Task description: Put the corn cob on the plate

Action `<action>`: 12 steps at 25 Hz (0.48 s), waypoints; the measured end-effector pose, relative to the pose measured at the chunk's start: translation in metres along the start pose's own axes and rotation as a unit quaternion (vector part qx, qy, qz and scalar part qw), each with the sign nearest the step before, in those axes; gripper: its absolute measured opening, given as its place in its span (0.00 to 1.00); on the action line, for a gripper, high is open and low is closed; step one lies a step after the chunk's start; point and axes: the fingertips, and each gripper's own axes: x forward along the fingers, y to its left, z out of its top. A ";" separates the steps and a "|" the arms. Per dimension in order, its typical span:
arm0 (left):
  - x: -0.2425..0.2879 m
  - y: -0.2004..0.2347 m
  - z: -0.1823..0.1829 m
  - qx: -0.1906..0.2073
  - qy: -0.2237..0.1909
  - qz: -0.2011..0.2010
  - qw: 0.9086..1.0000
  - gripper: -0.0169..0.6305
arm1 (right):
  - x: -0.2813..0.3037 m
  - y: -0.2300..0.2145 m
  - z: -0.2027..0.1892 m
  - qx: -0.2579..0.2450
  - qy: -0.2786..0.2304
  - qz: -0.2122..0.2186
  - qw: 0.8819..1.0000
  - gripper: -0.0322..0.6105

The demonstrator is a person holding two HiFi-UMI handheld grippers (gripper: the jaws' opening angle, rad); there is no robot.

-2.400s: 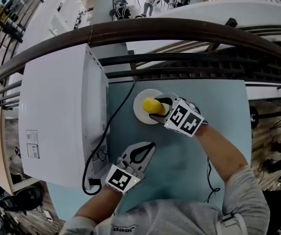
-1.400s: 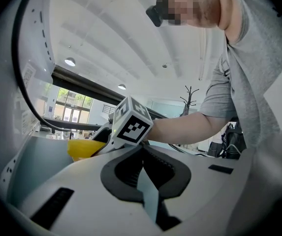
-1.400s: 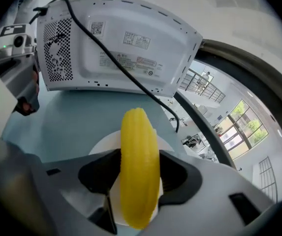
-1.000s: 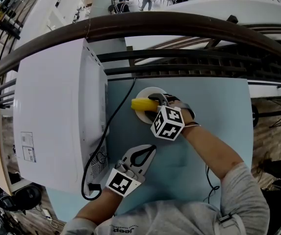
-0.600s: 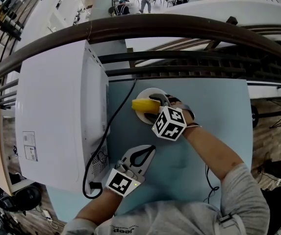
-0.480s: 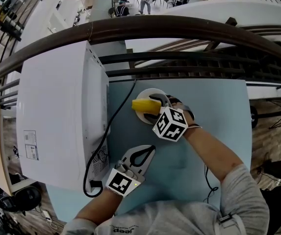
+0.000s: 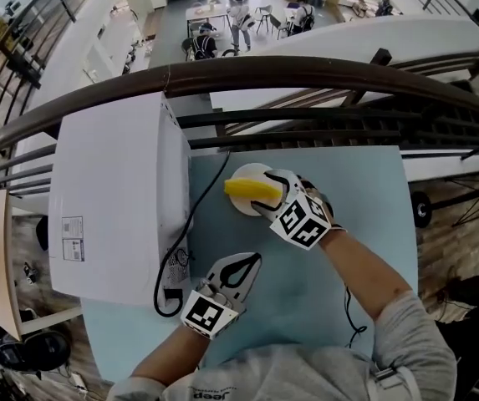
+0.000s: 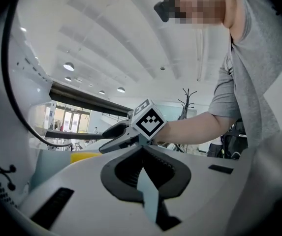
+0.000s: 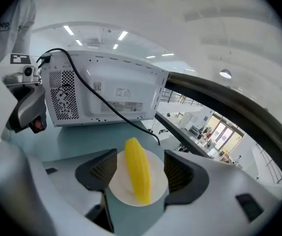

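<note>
Corn cob (image 9: pixel 137 175) on plate (image 9: pixel 121 187), free between right tool's (image 9: pixel 141 162) just-opened jaws, clearance only in right gripper view

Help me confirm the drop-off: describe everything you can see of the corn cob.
The corn cob is a smooth, bright yellow, tapered cylinder, plastic-looking. It lies on its side across the small white round plate, one end reaching the rim nearest the microwave. Only the plate touches it. The right gripper has just been opening its jaws; they stand apart either side of the cob, pads clear of it.
</note>
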 end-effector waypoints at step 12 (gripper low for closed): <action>-0.068 -0.032 0.059 0.003 -0.023 0.014 1.000 0.06 | -0.095 0.033 0.041 0.064 -0.043 -0.018 0.997 0.47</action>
